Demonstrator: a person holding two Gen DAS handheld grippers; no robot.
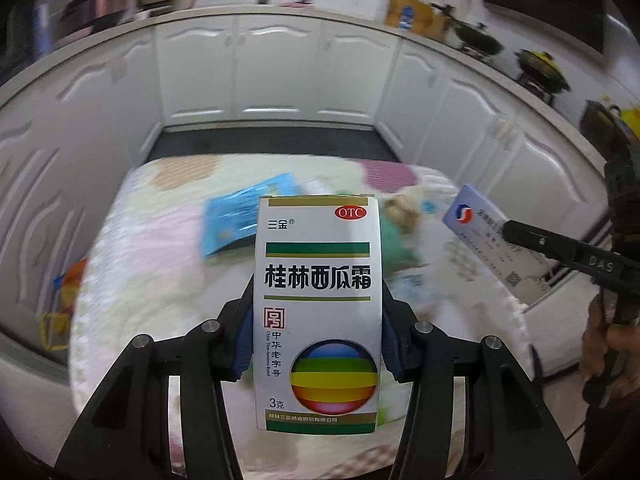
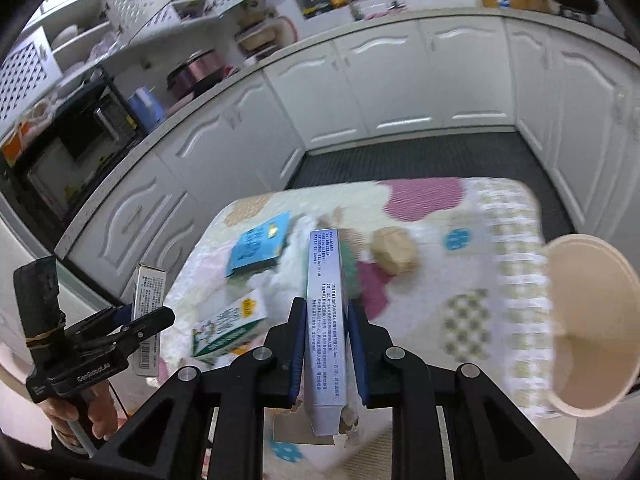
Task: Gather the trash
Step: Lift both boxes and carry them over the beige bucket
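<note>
White card carton [image 1: 318, 312], printed "三金", a red "OTC" oval, "桂林西瓜霜", "中华老字号" and "3克", with green and gold bands and a rainbow-striped globe, stands upright in the left hand-held gripper [image 1: 318, 320], whose blue pads [image 1: 245, 340] are clamped on its two sides. It is held above the near part of the surface [image 1: 160, 280], which wears a pale patterned cloth.

The right hand-held gripper [image 2: 326, 344] is clamped on a pale blue box [image 2: 325, 332], held edge-on; its side carries small print too fine to read. In the left view the same box [image 1: 486, 236] shows a red-and-blue swirl logo and a square code. The box's near end is torn.

On the surface beyond lie a blue packet [image 2: 260, 244], a green-and-white carton [image 2: 230, 330] at near left, and a tan crumpled lump [image 2: 394, 250]. A beige paper cup [image 2: 588, 328] lies on its side at the right edge.
</note>
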